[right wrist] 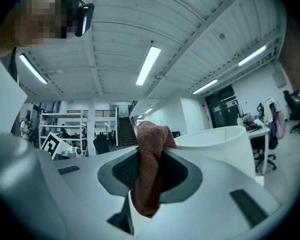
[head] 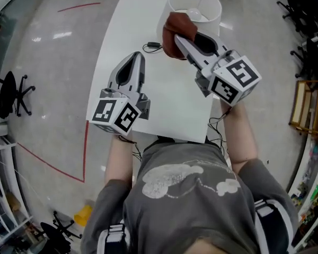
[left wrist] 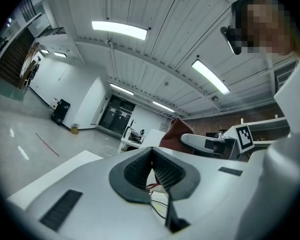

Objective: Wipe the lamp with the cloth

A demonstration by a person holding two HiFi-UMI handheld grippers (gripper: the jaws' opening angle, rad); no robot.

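Floor of glossy grey concrete lies left of the counter, crossed by a thin red tape line (head: 53,165), with a black office chair (head: 13,91) near the left edge of the head view.

The counter (head: 164,105) is a flat, matte white rectangle. Over its left half hangs the left gripper (head: 139,55), a smooth white plastic shell that tapers to a point aimed at the far edge. A cube with black-and-white square markers (head: 116,114) sits at its near end. In the left gripper view (left wrist: 151,151) the dark ribbed pads (left wrist: 166,171) of its jaws are pressed together at the tips, with nothing pinched between them.

A thin black cable (head: 153,46) with a small block on it lies on the counter between the two grippers, near the far edge.

The cloth (head: 175,28) is rust-brown with a nubbly terry weave. It is bunched into a soft lump at the near left side of the lamp (head: 212,7). The right gripper (head: 181,38) reaches in slantwise from the right edge, with its own marker cube (head: 236,78) at the near end, and its jaws pinch the cloth. In the right gripper view (right wrist: 150,151) the cloth (right wrist: 149,184) stands up between the ribbed pads and hangs down below them in a loose fold.

The lamp stands at the far right corner of the counter. Its shade (right wrist: 220,144) is a plain white drum, smooth and open at the top, with a pale rounded bulb (head: 193,14) inside. The cloth is just beside the shade's wall, and I cannot tell whether they touch.
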